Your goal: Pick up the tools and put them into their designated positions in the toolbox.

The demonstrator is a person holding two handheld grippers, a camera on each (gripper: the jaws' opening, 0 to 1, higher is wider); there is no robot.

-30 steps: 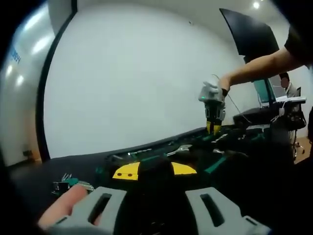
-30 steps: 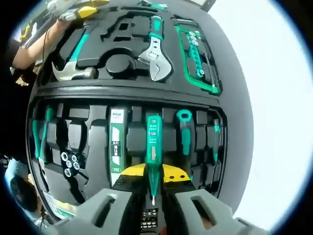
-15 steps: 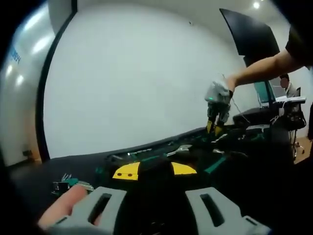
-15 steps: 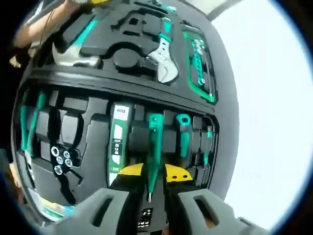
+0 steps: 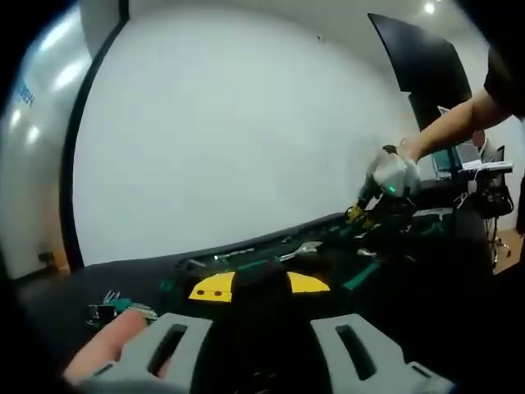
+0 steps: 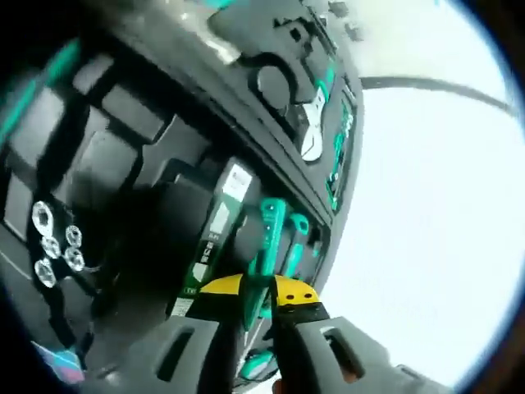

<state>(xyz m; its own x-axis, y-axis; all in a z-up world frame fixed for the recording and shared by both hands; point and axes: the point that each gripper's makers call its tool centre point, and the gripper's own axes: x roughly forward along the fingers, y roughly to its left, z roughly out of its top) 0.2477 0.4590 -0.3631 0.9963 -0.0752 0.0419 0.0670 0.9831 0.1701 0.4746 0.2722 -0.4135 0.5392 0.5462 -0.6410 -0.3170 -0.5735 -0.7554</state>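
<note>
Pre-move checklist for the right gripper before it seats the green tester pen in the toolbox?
1. Grip: right gripper is closed on the green tester pen, pen running between the yellow jaw tips. Ok.
2. Pen over the lower tray of the toolbox, next to the green-and-white tool. Ok.
3. Pen lined up with its own slot: view is tilted and blurred. Cannot tell.
4. Neighbouring green-handled screwdriver sits close beside the pen; contact risk. Cannot tell.
5. Left gripper is low at the table's near side, away from the tray. Ok.
6. Loose hex key set on the table, not stowed. Not ok.
</note>
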